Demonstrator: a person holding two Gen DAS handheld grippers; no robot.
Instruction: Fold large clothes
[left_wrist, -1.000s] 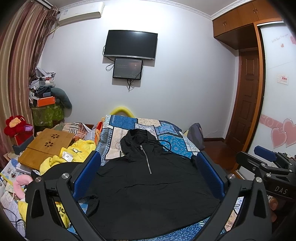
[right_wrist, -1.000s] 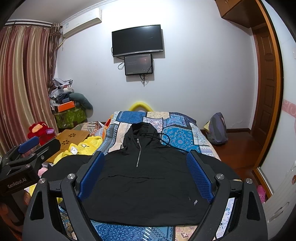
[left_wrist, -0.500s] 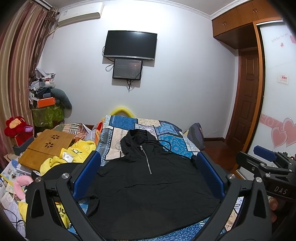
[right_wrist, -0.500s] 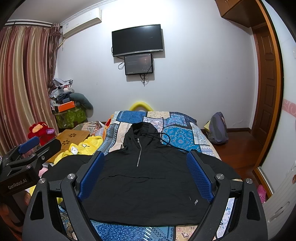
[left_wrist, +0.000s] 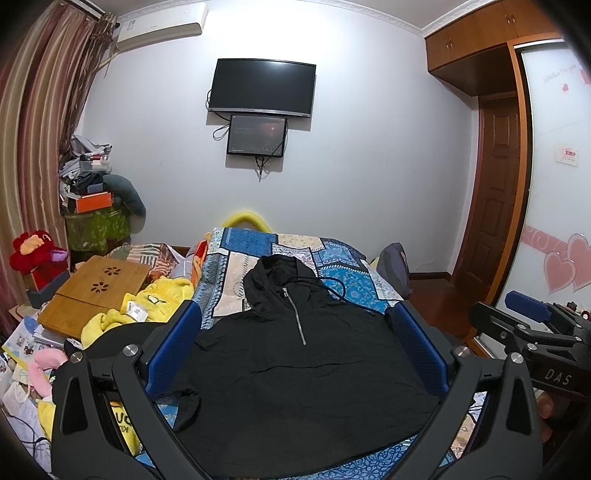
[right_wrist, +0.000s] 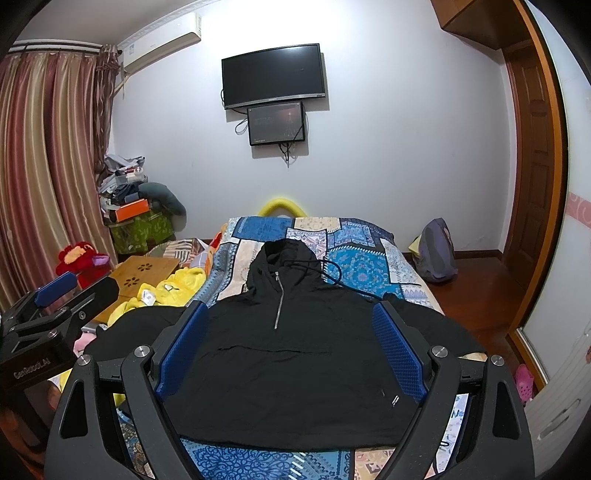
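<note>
1. so far, nothing of the folding looks done: the black hoodie (right_wrist: 288, 354) lies face up and spread flat on the bed (right_wrist: 354, 269), hood toward the far wall, hem toward the near edge.
2. its zipper (right_wrist: 279, 302) runs straight down the chest, and the drawstring (right_wrist: 334, 273) trails loose over the patchwork cover to the right of the hood.
3. both sleeves are spread out sideways; the one on the left reaches toward the yellow garment (left_wrist: 155, 299) lying beside the bed, while the one on the right drapes to the bed's edge.
4. the left gripper (left_wrist: 295, 350) hangs above the hem with its fingers (left_wrist: 173, 350) spread wide and nothing between them.
5. the right gripper (right_wrist: 291, 354) sits likewise, fingers (right_wrist: 397, 354) wide apart, gripping no cloth.
6. judged from this, the whole task is left: sleeves to bring inward, the body to fold across, and the hood to tuck.
7. the loose drawstring may snag or stick out of the finished fold, so it likely needs tidying first.
</note>
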